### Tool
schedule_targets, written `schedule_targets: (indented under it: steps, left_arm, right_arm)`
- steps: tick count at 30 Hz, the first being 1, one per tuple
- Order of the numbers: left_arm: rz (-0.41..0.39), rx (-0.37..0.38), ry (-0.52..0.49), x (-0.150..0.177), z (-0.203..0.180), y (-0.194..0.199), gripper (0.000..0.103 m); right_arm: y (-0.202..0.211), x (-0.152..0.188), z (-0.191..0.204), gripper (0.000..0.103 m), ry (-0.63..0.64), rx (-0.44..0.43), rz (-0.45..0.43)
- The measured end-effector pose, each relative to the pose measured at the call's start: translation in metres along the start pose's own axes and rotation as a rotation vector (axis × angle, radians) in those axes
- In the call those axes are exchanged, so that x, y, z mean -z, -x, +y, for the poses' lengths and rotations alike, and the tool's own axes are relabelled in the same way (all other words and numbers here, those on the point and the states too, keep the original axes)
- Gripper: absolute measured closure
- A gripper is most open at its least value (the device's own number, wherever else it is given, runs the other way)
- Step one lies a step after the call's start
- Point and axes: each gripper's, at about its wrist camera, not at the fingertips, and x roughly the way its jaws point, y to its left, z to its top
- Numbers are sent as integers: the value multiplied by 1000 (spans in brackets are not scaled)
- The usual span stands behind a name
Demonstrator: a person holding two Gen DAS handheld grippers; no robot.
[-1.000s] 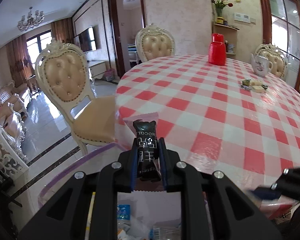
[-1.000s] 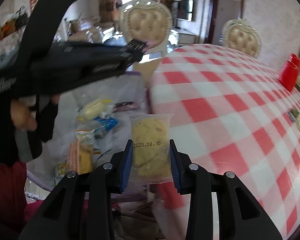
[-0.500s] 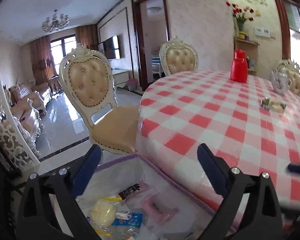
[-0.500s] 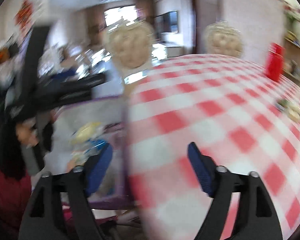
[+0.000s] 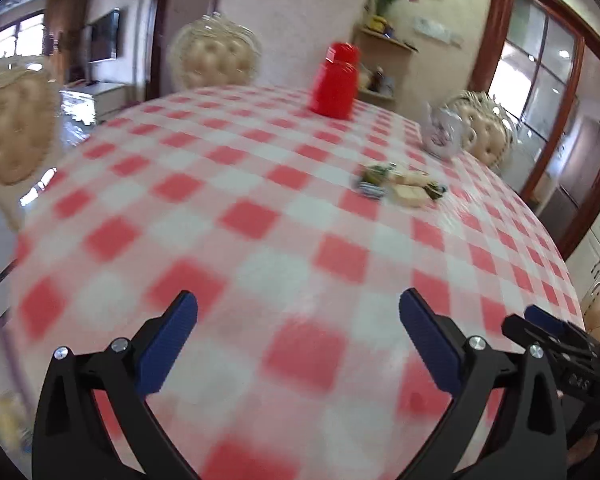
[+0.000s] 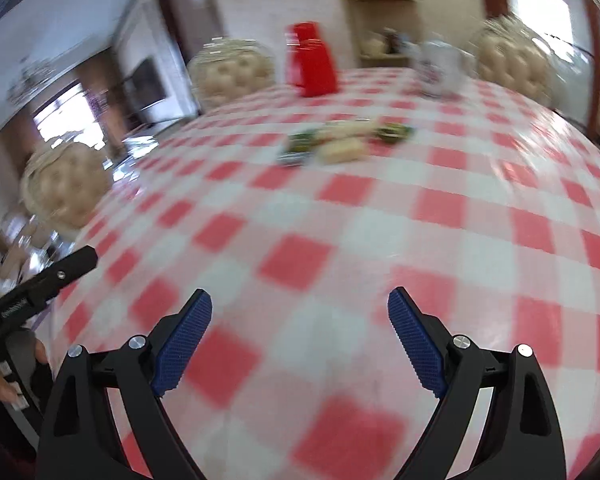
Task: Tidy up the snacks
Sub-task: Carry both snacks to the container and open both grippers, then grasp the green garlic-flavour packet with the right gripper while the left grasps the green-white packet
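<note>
Both tools are empty and spread wide: the left tool (image 5: 298,308) and right tool (image 6: 300,306) hover low in their frames above the checked bench (image 5: 260,220). A small cluster of snacks (image 5: 400,190) lies upper right of centre (wrappers too blurred to count), so gathering those probably remains.

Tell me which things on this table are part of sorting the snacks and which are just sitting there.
Part of the job: snack packets, left gripper and right gripper, both open and empty.

Just there: red jug, teapot, chairs.
</note>
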Motion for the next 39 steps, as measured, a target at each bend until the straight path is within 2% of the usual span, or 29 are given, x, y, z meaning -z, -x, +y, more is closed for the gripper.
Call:
schedule_targets:
  steps: [4,6,11,13,15,16,17,20,22,23,24,26,32,34,37,38,39]
  left_arm:
    - [-31,-29,33,-35,-36,-59,2]
    - [-32,-64,103,-53,-40,-85,2]
    - [-31,-77,353,-79,-33,-137,2]
    - [-75,-74,387,-80,-32,-148,2]
    - [-94,-62,402,-76,-29,-156,2]
    - [-69,-42,410,-78,-26,-160,2]
    - [-78,-13,421,-80,-22,-159,2]
    - [-147,-62,438,-83,-10,-146,2]
    - [-177,-81,490,-85,3,-142,2]
    - [-172,-84,510,-85,8,-142,2]
    - [-162,-81,524,-86,11,-143,2]
    - [-142,-73,565,-85,19,-144,2]
    - [-126,-51,547,-89,16,-143,2]
    - [-128,-41,549,-89,16,-143,2]
    - [-119,-45,538,-90,15,-145,2]
    - [-110,-44,533,-90,14,-147,2]
    - [-103,-45,527,-89,14,-148,2]
  right_arm:
    - [-23,-28,-37,16,-16,28,-5]
    - [-37,-40,-43,16,0,26,-11]
    - [-72,-71,-61,16,12,21,-15]
    - [-87,-85,-67,16,4,34,-17]
    - [-100,-99,-71,17,7,44,-21]
    - [-110,-108,-73,18,7,60,-25]
    - [-118,-116,-75,19,5,76,-27]
    - [-148,-147,-90,26,-43,166,-35]
    - [-166,-163,-88,26,23,229,-14]
    - [-180,-169,-81,26,107,239,42]
    - [-192,-172,-73,27,177,222,96]
    - [-203,-178,-67,27,237,215,109]
    - [-243,-206,-79,21,248,196,156]
    - [-254,-208,-86,21,235,157,181]
    - [-250,-205,-88,31,229,106,180]
    - [-244,-200,-85,49,250,87,167]
    - [-239,-197,-83,58,257,79,161]
